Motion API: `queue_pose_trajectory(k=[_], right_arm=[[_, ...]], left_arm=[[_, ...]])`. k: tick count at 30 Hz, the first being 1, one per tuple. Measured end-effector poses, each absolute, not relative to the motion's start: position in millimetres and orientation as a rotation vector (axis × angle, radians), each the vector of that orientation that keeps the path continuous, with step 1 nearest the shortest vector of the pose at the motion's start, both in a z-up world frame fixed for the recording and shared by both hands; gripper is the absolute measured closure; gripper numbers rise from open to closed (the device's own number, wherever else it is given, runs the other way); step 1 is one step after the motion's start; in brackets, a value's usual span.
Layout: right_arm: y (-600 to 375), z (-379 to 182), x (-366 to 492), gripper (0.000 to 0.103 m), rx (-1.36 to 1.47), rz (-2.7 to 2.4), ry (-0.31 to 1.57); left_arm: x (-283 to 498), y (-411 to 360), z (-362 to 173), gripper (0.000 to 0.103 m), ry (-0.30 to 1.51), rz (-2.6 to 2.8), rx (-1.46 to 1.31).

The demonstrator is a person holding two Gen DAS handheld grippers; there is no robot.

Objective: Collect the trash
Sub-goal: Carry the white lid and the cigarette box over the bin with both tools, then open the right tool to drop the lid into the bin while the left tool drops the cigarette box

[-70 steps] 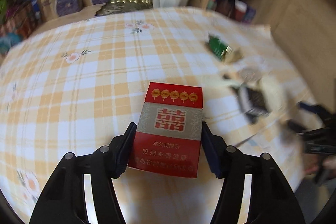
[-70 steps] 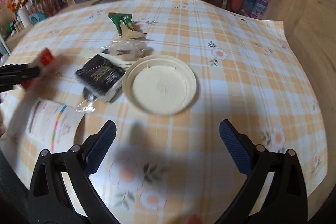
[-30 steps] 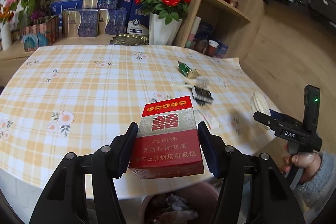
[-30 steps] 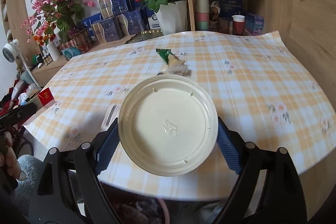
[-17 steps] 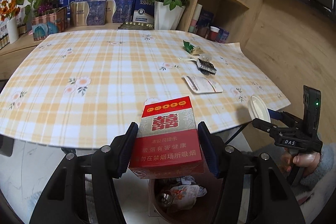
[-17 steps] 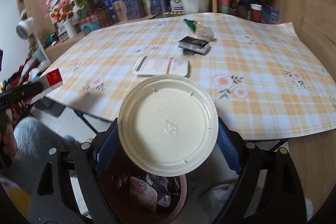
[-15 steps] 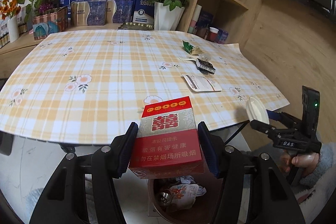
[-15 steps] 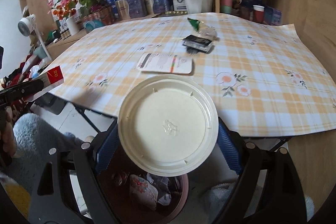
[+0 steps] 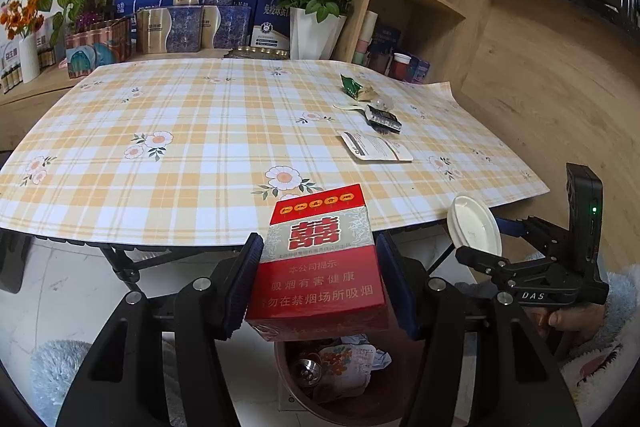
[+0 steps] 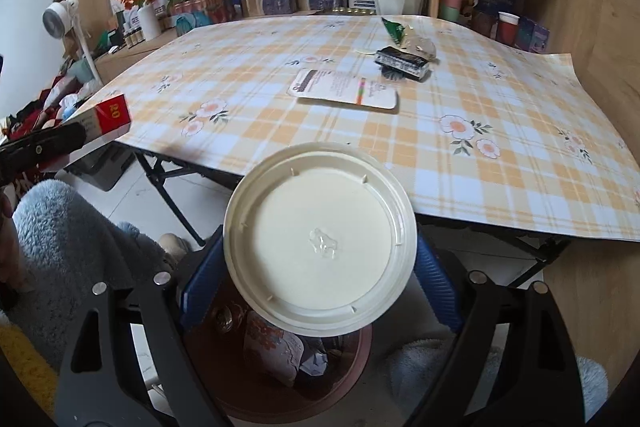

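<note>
Whereas the earlier frames placed both tools over the tablecloth, each now hangs off the table's near edge, above the brown bin.

Left wrist view — the left gripper point(image 9: 318, 285) is clamped on a red cigarette pack point(image 9: 320, 259), its pads pressed to the pack's two sides; the grip matches that of 0.5 s ago. The pack sits directly over the bin point(image 9: 340, 387), which holds crumpled paper and a small metal piece. More of the table's underside and folding legs shows than before. Off to the side, the right gripper point(image 9: 486, 239) carries the cream lid point(image 9: 474, 229) on edge, just past the checked tablecloth point(image 9: 200, 131). On the cloth remain a white sachet point(image 9: 376, 146), a black packet point(image 9: 383, 118) and a green wrapper point(image 9: 349, 84), grouped toward the far side.

Right wrist view — the right gripper point(image 10: 318, 269) is closed on the cream lid point(image 10: 320, 239), gripped at its rim on both sides, its inner face toward the camera. The bin point(image 10: 352, 359) lies beneath it, partly hidden by the lid. The left gripper's finger point(image 10: 44, 143) and the pack point(image 10: 106, 117) appear at the frame's edge, beside the table corner. The sachet point(image 10: 344, 89), black packet point(image 10: 402, 62) and green wrapper point(image 10: 394, 27) have not shifted on the cloth point(image 10: 480, 147).
</note>
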State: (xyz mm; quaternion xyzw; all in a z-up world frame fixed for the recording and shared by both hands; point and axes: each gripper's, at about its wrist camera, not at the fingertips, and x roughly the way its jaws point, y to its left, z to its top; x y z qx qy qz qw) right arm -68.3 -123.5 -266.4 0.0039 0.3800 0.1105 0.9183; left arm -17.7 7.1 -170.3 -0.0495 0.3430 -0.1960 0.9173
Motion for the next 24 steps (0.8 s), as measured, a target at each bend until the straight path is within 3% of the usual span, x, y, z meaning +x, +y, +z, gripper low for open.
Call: queue_pose_trajectory(k=[24], right_arm=[[-98,-291,-58,0.013,-0.024,0.370,0.903]], left_arm=[[-8,2,-183,0.046,0.754,-0.407,-0.100]])
